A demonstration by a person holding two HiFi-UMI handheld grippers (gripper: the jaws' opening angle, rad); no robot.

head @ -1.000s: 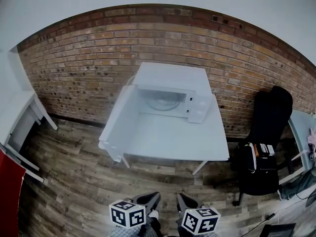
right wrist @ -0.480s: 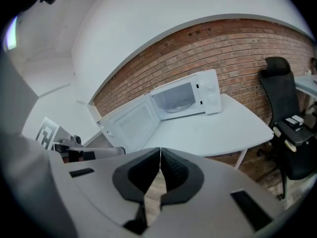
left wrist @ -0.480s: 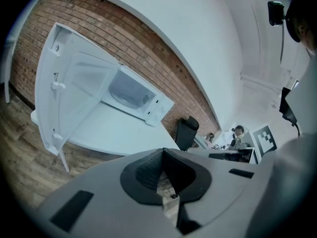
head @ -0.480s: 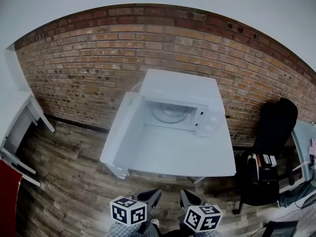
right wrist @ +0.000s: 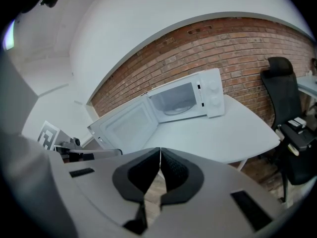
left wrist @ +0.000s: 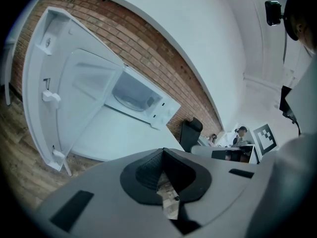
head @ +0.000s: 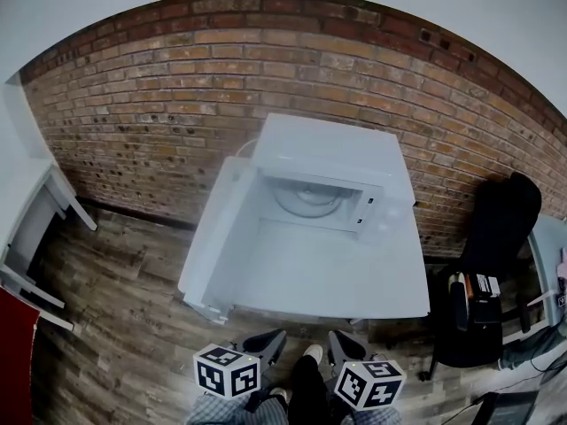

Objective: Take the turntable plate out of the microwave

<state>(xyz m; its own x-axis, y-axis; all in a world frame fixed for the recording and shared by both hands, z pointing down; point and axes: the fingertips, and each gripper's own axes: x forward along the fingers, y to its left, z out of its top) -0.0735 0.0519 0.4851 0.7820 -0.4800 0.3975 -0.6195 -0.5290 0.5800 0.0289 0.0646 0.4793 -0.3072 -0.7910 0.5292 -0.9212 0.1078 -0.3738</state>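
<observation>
A white microwave [head: 330, 153] stands at the back of a white table [head: 345, 277], its door [head: 221, 228] swung wide open to the left. The glass turntable plate [head: 310, 197] lies inside the cavity, also seen as the plate [left wrist: 130, 102] in the left gripper view and the plate [right wrist: 176, 111] in the right gripper view. My left gripper [head: 271, 342] and right gripper [head: 340, 343] hang side by side before the table's front edge, well short of the microwave. Both are shut, with nothing between the jaws of the left gripper [left wrist: 162, 153] or the right gripper [right wrist: 160, 150].
A brick wall [head: 159, 104] runs behind the table. A black chair [head: 496, 237] with items on its seat stands to the right. A white desk [head: 27, 228] sits at the left, over wood flooring [head: 115, 326]. A shoe [head: 310, 354] shows between the grippers.
The table and microwave have come closer and larger in the head view. Both grippers stay shut at the bottom of the view, carried toward the table.
</observation>
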